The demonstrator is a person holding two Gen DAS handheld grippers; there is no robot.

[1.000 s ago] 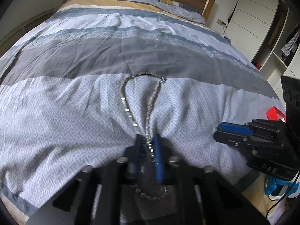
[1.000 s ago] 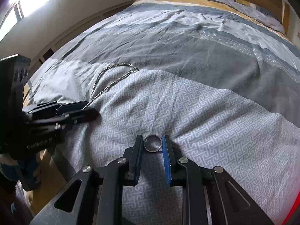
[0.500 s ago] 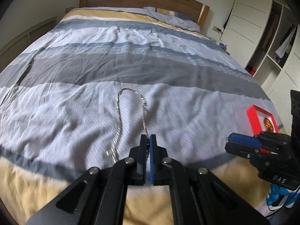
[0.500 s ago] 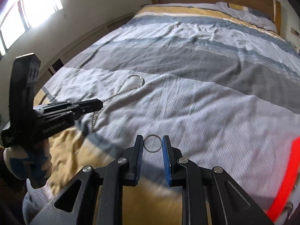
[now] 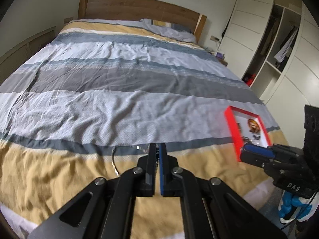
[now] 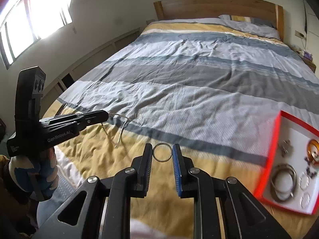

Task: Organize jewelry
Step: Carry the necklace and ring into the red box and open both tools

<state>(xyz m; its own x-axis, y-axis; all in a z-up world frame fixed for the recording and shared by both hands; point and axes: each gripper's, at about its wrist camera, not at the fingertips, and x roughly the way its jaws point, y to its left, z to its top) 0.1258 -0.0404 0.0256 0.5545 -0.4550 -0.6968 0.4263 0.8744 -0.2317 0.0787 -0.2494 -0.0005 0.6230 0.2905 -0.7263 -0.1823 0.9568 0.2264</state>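
My left gripper [image 5: 157,149] is pinching a thin silver chain necklace [image 6: 117,131], dangling over the bed [image 5: 123,91]. My right gripper [image 6: 162,154] is clamping a plain silver ring [image 6: 162,152], near the red tray [image 6: 269,159].

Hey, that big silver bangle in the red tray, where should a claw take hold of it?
Judging by the right wrist view, the bangle lies flat in the red tray. Come from above and pinch its band at one spot, probably the far-left arc, away from the small rings.
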